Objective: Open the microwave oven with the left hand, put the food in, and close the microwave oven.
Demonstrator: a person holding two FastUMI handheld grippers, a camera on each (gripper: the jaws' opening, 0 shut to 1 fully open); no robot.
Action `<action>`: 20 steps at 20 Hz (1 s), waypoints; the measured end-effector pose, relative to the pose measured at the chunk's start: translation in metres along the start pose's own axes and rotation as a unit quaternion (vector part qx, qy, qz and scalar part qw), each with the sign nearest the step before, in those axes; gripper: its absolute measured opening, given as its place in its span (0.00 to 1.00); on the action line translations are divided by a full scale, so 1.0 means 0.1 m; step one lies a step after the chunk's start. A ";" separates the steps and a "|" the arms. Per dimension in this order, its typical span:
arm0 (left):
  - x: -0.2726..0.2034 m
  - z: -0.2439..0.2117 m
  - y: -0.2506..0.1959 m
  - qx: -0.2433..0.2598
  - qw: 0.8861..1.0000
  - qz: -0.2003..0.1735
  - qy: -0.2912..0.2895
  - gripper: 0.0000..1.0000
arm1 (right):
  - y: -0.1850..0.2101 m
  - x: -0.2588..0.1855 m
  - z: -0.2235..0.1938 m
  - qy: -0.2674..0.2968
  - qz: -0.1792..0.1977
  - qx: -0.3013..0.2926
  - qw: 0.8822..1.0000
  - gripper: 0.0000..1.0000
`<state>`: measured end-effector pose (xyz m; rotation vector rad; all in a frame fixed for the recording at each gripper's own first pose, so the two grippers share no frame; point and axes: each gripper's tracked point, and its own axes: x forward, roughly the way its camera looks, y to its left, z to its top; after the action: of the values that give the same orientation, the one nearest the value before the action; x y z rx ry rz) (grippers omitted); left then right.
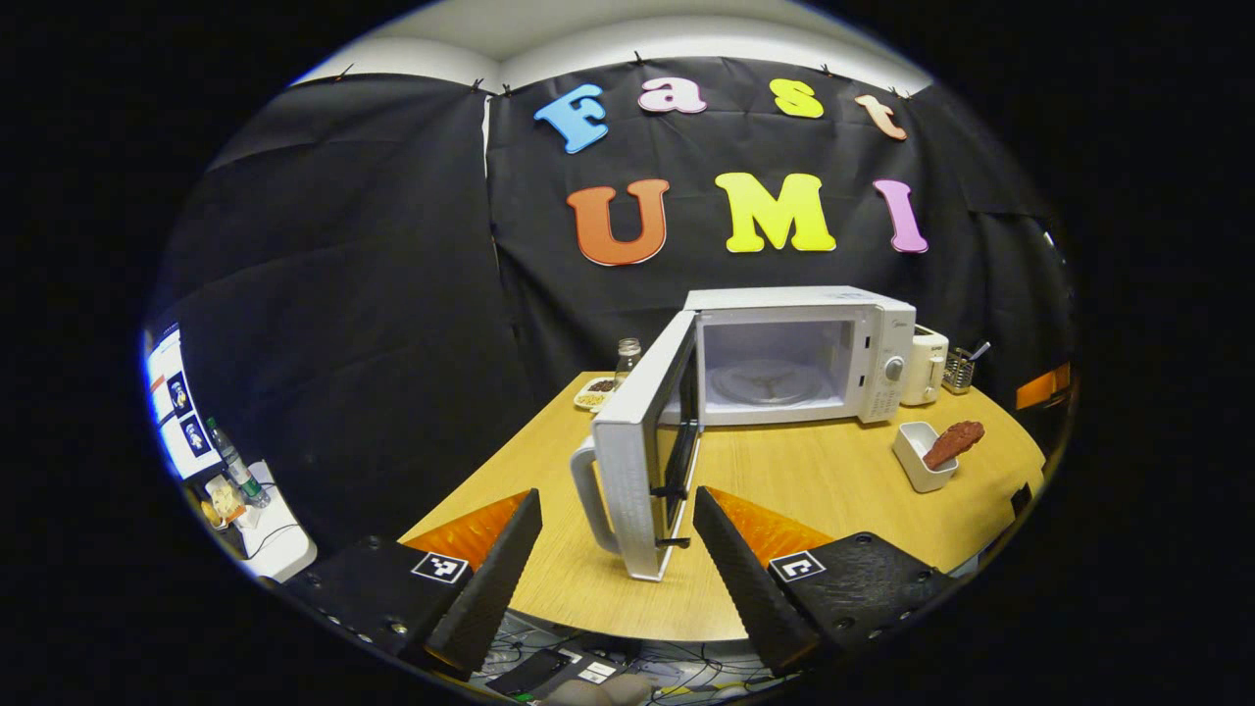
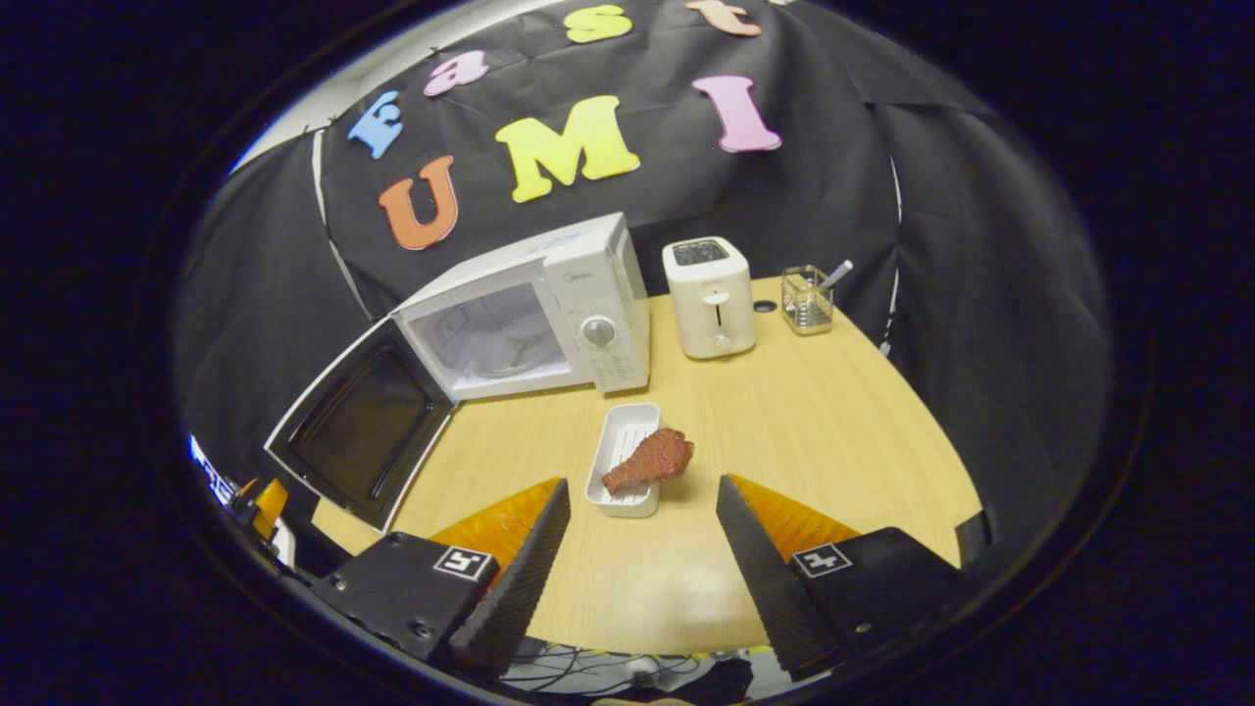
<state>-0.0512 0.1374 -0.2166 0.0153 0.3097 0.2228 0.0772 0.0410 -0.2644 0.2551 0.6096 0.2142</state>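
Note:
A white microwave oven [image 1: 863, 338] [image 2: 588, 294] stands at the back of the wooden table, its door [image 1: 642, 451] [image 2: 363, 436] swung wide open with the handle [image 1: 585, 495] toward me. Inside lies a glass turntable [image 1: 770, 380]. My left gripper [image 1: 618, 564] is open, its fingers standing on either side of the door's free edge without touching it. A brown drumstick-shaped piece of food [image 2: 652, 459] [image 1: 954, 441] rests across a small white dish [image 2: 618, 461] [image 1: 917, 453]. My right gripper [image 2: 642, 559] is open just short of that dish, holding nothing.
A white toaster [image 2: 711, 294] [image 1: 927, 365] and a clear utensil holder [image 2: 807, 297] stand right of the microwave. A jar [image 1: 627, 355] and a small plate of snacks [image 1: 596, 390] sit behind the door. The table's front edge [image 1: 627, 618] is near; cables lie below.

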 end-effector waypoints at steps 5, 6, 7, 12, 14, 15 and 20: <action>0.03 0.22 -0.37 0.006 1.000 0.012 0.004 0.95 | -0.15 0.67 -0.07 0.074 0.071 0.065 0.993 0.79; 0.06 0.26 -0.44 0.005 1.000 0.016 0.005 0.96 | -0.19 0.79 -0.07 0.092 0.082 0.077 0.989 0.89; 0.08 0.29 -0.52 0.000 1.000 0.020 0.007 0.96 | -0.22 0.87 -0.07 0.107 0.094 0.093 0.985 0.74; 0.20 0.40 -0.81 -0.016 0.998 0.064 0.024 0.96 | -0.16 1.21 -0.06 0.195 0.169 0.163 0.952 0.61; 0.23 0.44 -0.91 -0.020 0.996 0.080 0.027 0.96 | -0.18 1.27 -0.02 0.217 0.179 0.180 0.943 0.27; 0.23 0.45 -0.96 -0.023 0.995 0.087 0.031 0.96 | -0.19 1.28 -0.04 0.228 0.182 0.185 0.939 0.19; 0.18 0.42 -1.04 -0.021 0.992 0.118 0.043 0.96 | -0.20 1.31 0.00 0.252 0.204 0.184 0.928 0.16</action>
<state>0.0005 0.0403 -0.1872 0.0014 0.3893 0.4654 0.1844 0.0572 -0.3403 0.7062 1.1091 0.5801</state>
